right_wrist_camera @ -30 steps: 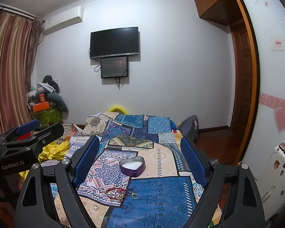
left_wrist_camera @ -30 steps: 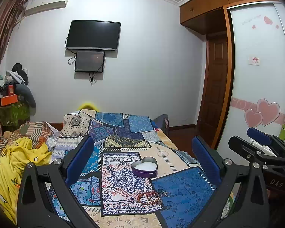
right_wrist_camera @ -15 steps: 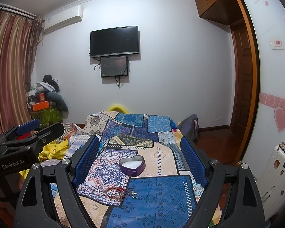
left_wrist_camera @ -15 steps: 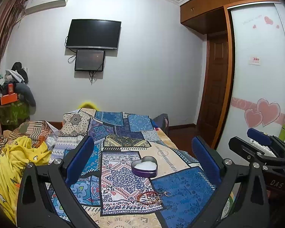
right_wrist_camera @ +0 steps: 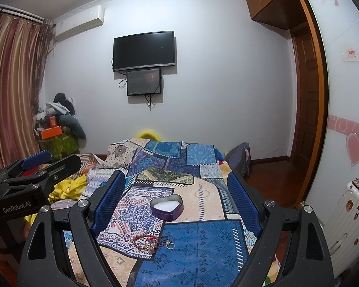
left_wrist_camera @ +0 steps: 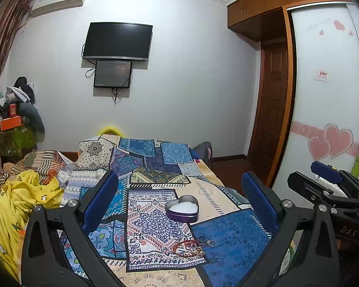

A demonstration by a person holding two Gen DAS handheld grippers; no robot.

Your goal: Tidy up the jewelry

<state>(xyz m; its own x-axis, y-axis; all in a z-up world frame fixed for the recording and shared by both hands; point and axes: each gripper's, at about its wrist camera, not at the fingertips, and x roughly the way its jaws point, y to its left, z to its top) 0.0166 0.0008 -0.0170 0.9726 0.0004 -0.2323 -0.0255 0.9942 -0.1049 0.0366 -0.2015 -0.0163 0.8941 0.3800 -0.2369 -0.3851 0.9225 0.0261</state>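
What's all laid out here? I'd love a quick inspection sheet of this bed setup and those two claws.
Surface: patchwork bedspread, flat at the near end.
Job's things: heart-shaped tin, open, white lining; tangled bracelets beside a ring, nearer the cameras than the tin.
Clutter: yellow blanket bunched at the bed's left.
Grippers: left claw and right claw both open, holding nothing.
Cables: dangling under the wall screens.
Surroundings: suitcase, wardrobe, curtains.

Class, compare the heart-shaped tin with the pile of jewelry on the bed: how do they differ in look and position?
The heart-shaped tin is one rigid purple container with a white inside; the jewelry pile is a loose tangle of reddish bracelets and small rings. The tin sits farther up the bed; the jewelry lies nearer the cameras. The two are apart, not touching. Both rest on the patchwork bedspread, untouched by either tool.
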